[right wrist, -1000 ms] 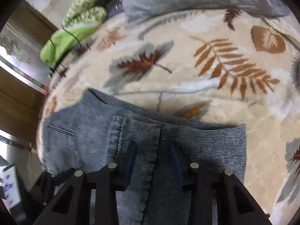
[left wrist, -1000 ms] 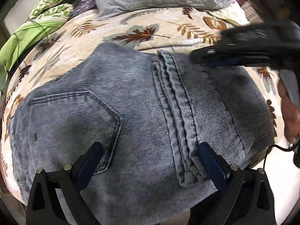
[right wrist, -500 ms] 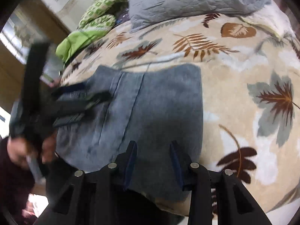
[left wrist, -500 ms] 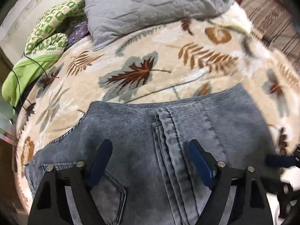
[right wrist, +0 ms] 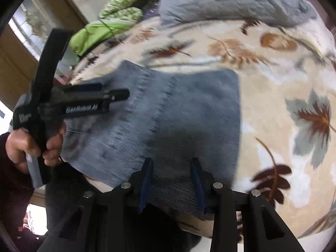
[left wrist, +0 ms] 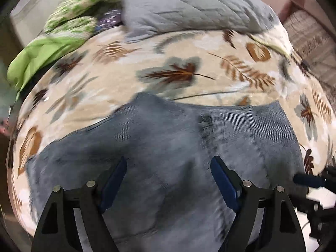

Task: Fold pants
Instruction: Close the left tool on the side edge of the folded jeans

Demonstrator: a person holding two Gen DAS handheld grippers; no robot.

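Here the folded pants (left wrist: 168, 147) lie flat on the leaf-print blanket (left wrist: 126, 67) below both tools, left gripper (left wrist: 168, 180) and right gripper (right wrist: 171, 180) spread and empty, clear of the fold.

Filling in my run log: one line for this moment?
pants: folded on bed | left gripper: open, empty | right gripper: open, empty

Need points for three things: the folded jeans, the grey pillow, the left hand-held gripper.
folded jeans (right wrist: 189, 109), right wrist view, on the flat top layer.
grey pillow (left wrist: 189, 6), left wrist view, on its quilted face.
left hand-held gripper (right wrist: 114, 91), right wrist view, between its fingertips over the jeans.
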